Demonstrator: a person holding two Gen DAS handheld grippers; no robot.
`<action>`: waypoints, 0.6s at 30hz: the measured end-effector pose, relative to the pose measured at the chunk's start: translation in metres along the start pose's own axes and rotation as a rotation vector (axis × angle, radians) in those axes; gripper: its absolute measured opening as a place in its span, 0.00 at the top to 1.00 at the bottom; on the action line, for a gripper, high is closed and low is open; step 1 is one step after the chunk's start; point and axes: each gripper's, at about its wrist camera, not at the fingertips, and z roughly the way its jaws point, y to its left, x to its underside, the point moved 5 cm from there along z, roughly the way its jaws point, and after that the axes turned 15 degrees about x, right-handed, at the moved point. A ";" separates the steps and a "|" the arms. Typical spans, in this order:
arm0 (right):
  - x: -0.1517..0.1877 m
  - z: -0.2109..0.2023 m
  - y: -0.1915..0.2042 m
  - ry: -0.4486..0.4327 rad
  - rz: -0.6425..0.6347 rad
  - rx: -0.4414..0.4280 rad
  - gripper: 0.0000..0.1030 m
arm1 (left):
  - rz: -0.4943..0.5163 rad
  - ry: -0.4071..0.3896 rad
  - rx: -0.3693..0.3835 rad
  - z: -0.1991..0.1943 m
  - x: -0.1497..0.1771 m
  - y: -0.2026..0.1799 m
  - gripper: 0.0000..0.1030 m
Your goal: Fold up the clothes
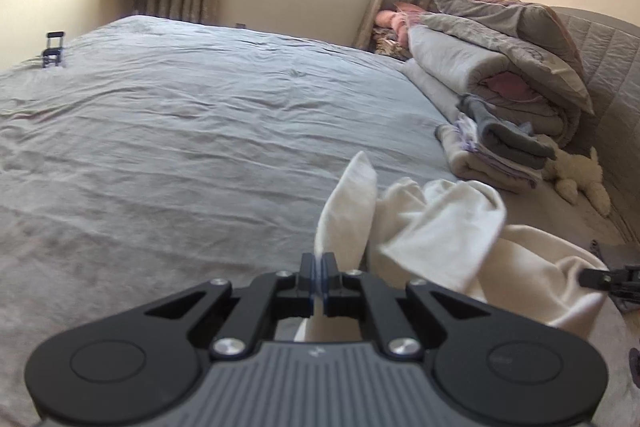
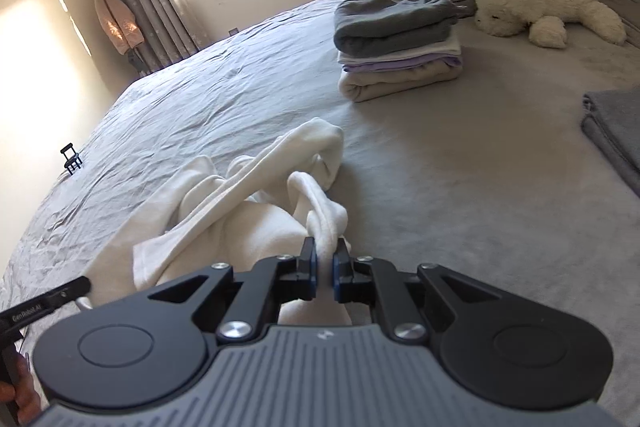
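Soft, light, floppy white fleece garment (image 2: 224, 203), bunched near; left gripper (image 1: 319, 263) and right gripper (image 2: 324, 251) both clamped tight on its edges.

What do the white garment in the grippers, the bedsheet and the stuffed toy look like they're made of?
White garment: soft matte knit, probably cotton or fleece; it bunches in thick rounded folds.
Bedsheet: thin woven fabric, likely cotton; it shows fine sharp creases and no sheen.
Stuffed toy: cream plush, likely synthetic; its surface is fuzzy and tufted.
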 end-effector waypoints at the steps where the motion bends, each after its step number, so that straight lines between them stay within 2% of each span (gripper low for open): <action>1: 0.001 -0.001 -0.003 0.002 -0.004 0.005 0.91 | -0.003 -0.004 -0.018 -0.002 -0.001 0.006 0.97; 8: 0.011 0.004 -0.025 0.038 -0.028 0.061 0.91 | -0.024 -0.032 -0.152 -0.002 -0.012 0.042 0.97; 14: 0.016 0.018 -0.038 0.077 -0.042 0.128 0.91 | 0.047 -0.033 -0.336 0.014 -0.018 0.061 0.97; 18: 0.019 0.021 -0.037 0.087 -0.066 0.153 0.90 | 0.040 -0.020 -0.318 0.020 -0.018 0.060 0.95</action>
